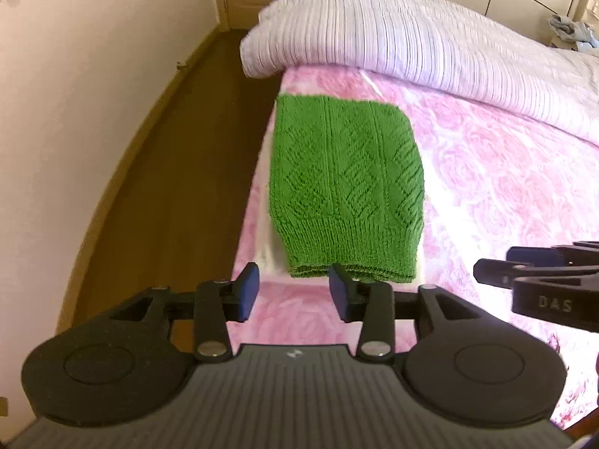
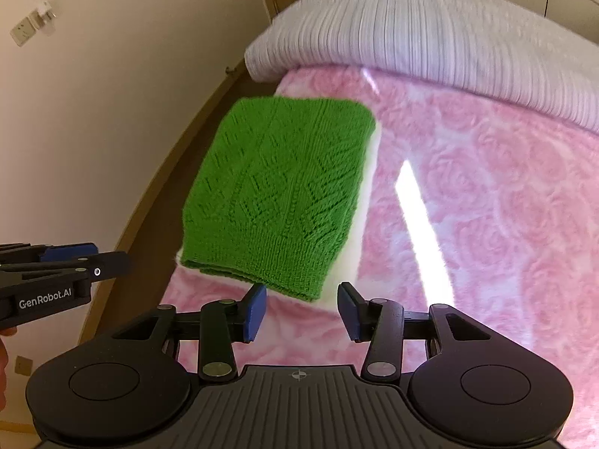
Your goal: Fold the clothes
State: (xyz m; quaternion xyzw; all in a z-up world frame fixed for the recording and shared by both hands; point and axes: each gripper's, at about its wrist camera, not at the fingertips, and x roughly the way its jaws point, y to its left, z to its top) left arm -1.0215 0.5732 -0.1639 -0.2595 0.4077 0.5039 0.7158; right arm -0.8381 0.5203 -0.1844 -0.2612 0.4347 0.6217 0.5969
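I am looking over a bed (image 1: pixel 486 172) whose pink rose-patterned cover is catching a bright streak of light (image 2: pixel 419 217). A striped white duvet (image 1: pixel 411 37) is lying bunched across its far end. Beside it, brown wood floor (image 1: pixel 179 172) is running along a cream wall (image 1: pixel 86 75) carrying sockets (image 2: pixel 33 22).

Green knitted garment (image 1: pixel 346 187) (image 2: pixel 284 191): folded into a compact, roughly rectangular bundle, lying flat. Fabric is bright green with an openwork diamond pattern and vertical ribs across the upper layer, changing to plain knit toward the near end. The near edge shows several stacked layers, neatly aligned. The far corners are rounded and the outline narrows slightly toward the near edge. It lies close to the left side of the bed, lengthwise along it, just short of the striped bedding behind.
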